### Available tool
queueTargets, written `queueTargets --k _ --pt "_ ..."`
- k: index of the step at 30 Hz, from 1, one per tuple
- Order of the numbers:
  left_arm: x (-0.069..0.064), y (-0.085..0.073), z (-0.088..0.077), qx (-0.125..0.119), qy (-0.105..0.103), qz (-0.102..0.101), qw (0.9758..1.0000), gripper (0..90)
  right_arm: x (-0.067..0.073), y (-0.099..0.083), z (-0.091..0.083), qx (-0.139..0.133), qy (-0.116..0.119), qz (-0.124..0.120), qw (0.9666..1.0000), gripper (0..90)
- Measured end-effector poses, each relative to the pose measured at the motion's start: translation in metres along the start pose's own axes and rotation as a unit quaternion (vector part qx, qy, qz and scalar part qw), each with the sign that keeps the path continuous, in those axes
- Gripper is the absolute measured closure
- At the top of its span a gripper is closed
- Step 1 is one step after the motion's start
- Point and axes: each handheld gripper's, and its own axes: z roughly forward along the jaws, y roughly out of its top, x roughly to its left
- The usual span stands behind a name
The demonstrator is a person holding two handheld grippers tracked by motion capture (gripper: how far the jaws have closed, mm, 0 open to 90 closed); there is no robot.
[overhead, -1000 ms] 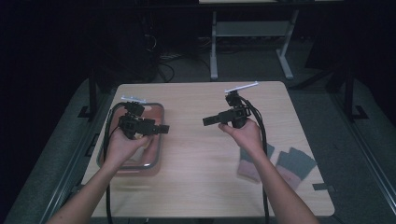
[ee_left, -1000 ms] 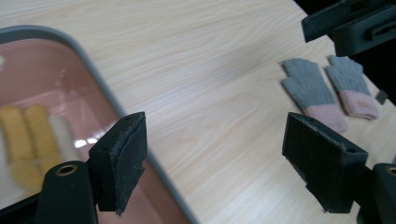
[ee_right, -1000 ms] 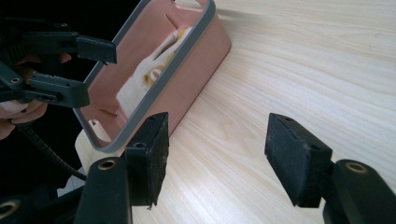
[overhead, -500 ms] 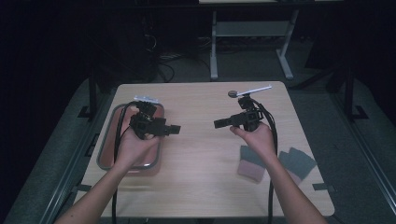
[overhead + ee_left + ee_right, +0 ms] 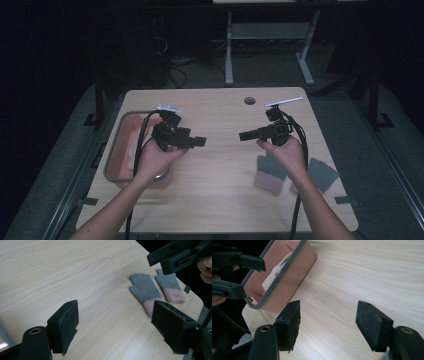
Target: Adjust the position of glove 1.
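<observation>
Your left tongs (image 5: 199, 142) and right tongs (image 5: 246, 135) are both held above the pale wooden worktop (image 5: 220, 185), jaws spread wide and gripping nothing, pointing inward at each other across bare wood. Left gripper view: two grey gloves with pink cuffs (image 5: 157, 288) lie flat, side by side, near the worktop's edge, ahead of your jaws; your other tongs cross the upper right corner. Right gripper view: a pink tray with a grey rim (image 5: 278, 280) sits at the worktop's corner, something white inside it that cannot be identified. High view: the tray lies partly beneath your left hand (image 5: 152, 157); the gloves lie partly under your right forearm. A small round hole (image 5: 249, 100) marks the worktop's far edge.
</observation>
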Motion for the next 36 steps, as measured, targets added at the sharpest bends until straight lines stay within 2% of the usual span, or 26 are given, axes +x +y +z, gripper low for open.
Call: queueTargets --k 2,9,18,27,36 --pt "-0.003 0.001 0.004 0.001 -0.003 0.002 1.0000 21.9 -0.003 -0.002 -0.003 -0.001 -0.005 -0.006 1.0000 36.2" --pt "-0.013 0.003 0.014 0.000 -0.011 0.011 0.9999 21.9 -0.009 -0.011 -0.014 -0.003 -0.016 0.001 0.9999 35.6" --pt "-0.030 0.004 0.028 0.001 -0.022 0.021 0.9995 21.8 -0.017 -0.025 -0.026 -0.004 -0.033 -0.004 0.9994 35.0" --pt "-0.043 0.002 0.041 0.005 -0.032 0.030 0.9990 21.8 -0.029 -0.043 -0.038 -0.007 -0.059 -0.009 0.9982 36.2" --pt "-0.056 -0.002 0.057 0.011 -0.045 0.039 0.9982 21.8 -0.043 -0.062 -0.049 0.001 -0.086 -0.009 0.9962 36.4"
